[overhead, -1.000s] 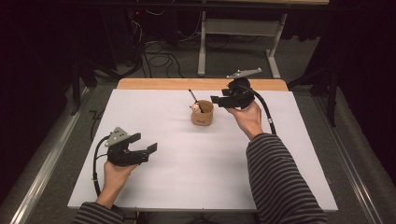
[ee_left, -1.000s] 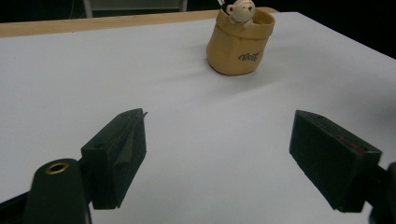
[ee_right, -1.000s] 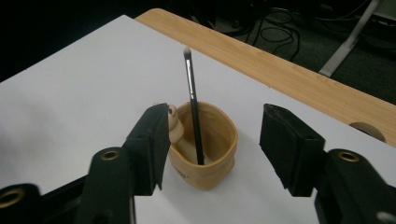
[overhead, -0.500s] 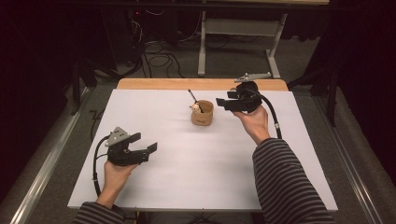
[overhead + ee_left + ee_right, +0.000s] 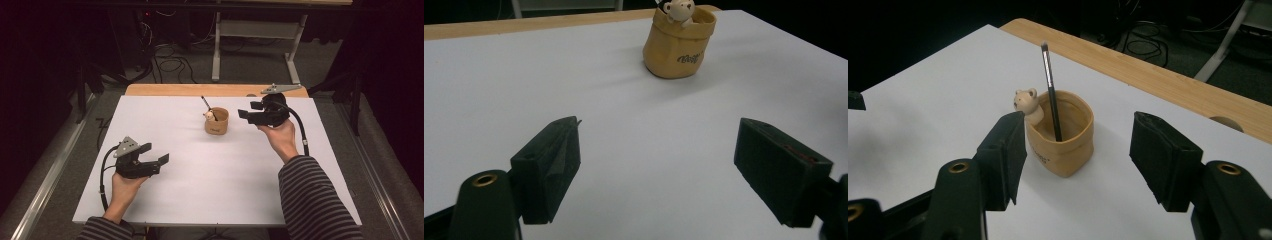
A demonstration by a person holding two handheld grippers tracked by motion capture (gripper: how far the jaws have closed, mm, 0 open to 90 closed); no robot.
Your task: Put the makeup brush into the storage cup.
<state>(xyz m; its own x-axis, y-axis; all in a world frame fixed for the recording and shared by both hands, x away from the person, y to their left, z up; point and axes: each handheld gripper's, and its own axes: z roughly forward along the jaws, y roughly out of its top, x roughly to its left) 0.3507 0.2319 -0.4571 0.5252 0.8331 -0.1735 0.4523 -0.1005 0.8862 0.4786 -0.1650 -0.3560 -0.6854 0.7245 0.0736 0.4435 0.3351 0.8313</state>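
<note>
Am holding right gripper (image 5: 1075, 160) spread, tan bear pen cup (image 5: 1062, 132) just ahead, pen (image 5: 1050, 90) standing inside; cup's dark script unreadable. Left gripper (image 5: 659, 165) spread, empty.

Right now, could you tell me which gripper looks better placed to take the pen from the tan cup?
Probably the right gripper: open, beside the cup, with the pen ahead of its jaws. The left gripper sits farther away.
</note>
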